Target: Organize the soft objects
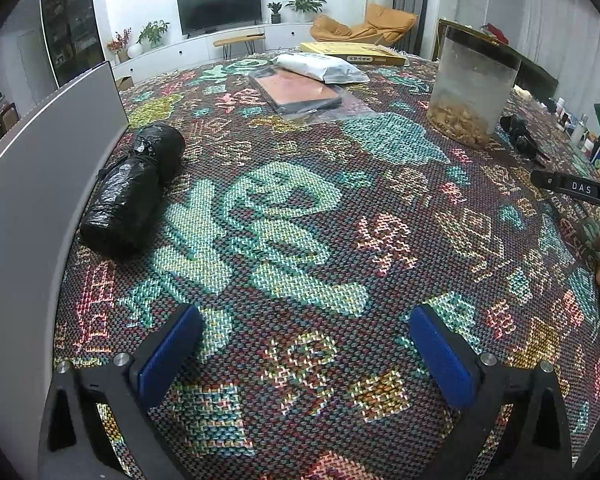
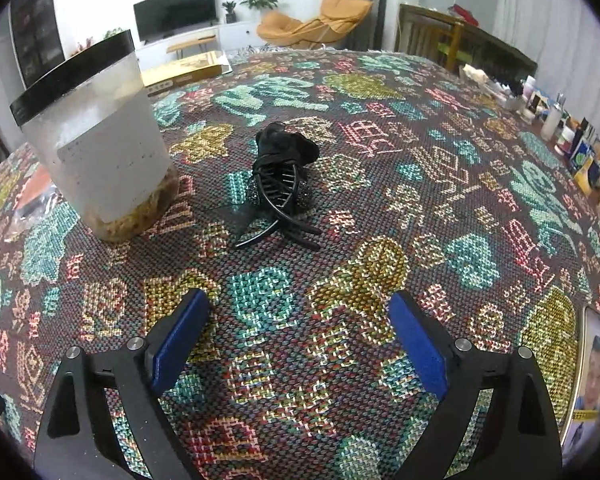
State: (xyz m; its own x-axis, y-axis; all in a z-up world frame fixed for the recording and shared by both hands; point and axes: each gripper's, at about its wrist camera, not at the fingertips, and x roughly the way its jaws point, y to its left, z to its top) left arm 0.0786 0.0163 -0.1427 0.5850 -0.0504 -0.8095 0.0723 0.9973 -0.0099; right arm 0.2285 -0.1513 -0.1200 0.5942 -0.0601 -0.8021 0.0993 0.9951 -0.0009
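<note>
We see the left gripper (image 1: 306, 354) with its blue-padded fingers (image 1: 172, 354) spread wide, holding nothing and touching nothing; only the woven patterned cloth covering the surface (image 1: 300, 216) shows between them. The right gripper (image 2: 300, 340) also has its fingers (image 2: 418, 344) spread wide and empty, over bare cloth.

A black hair clip (image 2: 278, 184) with a dark fabric bow lies on the surface ahead of the right gripper, well clear of the fingers. Its long axis runs away from the camera: the crossed prongs point toward the gripper and the bow end points toward the far edge. It sits just beside a frosted jar (image 2: 96, 140) with a black lid, which stands upright to its left.

In the left wrist view a black wrapped bundle (image 1: 132, 192) lies near the left edge of the surface, beside a grey panel (image 1: 40, 184). Its long axis runs diagonally, the rounded end pointing toward the far edge. Further back lie a white pouch (image 1: 320, 67) on a flat packet (image 1: 300, 92), and a yellow box (image 1: 352, 53).
</note>
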